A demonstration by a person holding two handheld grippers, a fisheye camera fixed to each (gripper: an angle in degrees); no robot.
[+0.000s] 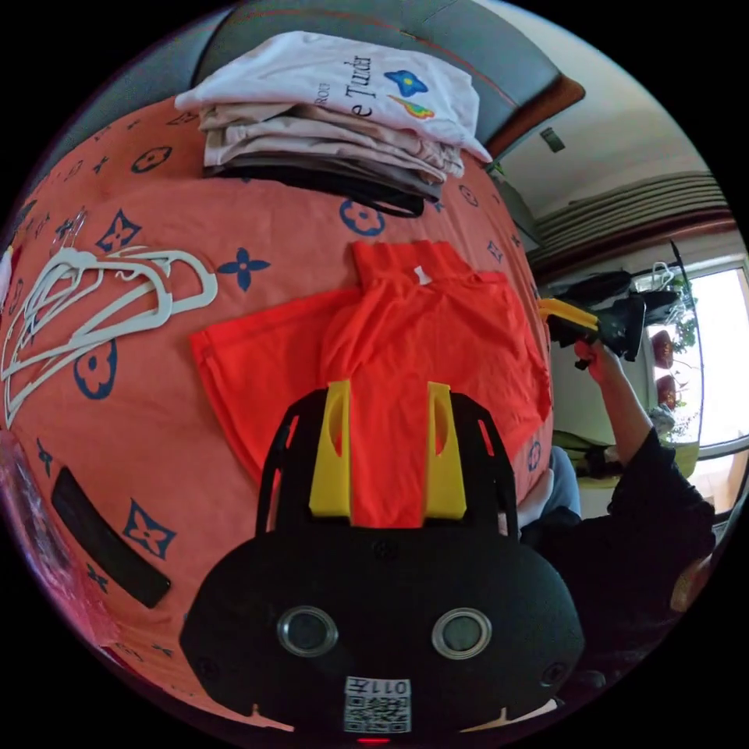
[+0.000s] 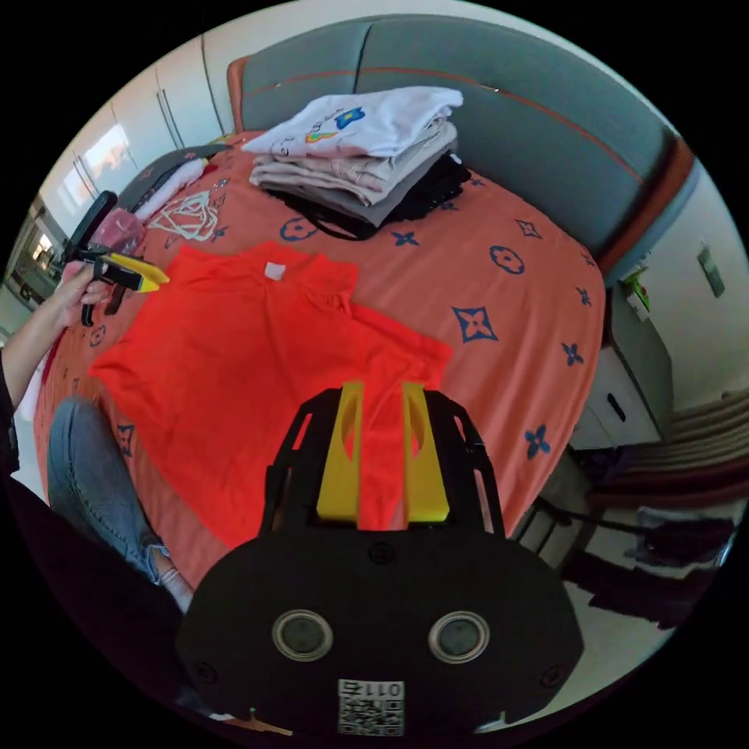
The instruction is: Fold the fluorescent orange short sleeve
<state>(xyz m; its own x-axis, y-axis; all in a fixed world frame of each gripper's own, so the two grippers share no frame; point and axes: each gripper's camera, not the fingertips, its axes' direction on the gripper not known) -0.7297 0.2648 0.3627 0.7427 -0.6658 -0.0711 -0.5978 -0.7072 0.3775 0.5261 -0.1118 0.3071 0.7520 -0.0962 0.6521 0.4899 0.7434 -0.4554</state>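
shirt [image 1: 437, 328] hem: behind left gripper [image 1: 388, 390] | hangers [image 1: 86, 304]: cut off (frame edge)

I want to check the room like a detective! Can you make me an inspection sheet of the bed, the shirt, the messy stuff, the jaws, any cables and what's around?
Surface: bedspread, orange with blue motifs.
Job's things: orange shirt spread flat, one sleeve wrinkled, not yet folded.
Clutter: stack of folded clothes by the headboard; white hangers on the bed.
Grippers: left gripper jaws apart above the shirt; right gripper jaws apart above the shirt, holding nothing.
Cables: nothing seen.
Surroundings: window, nightstand.
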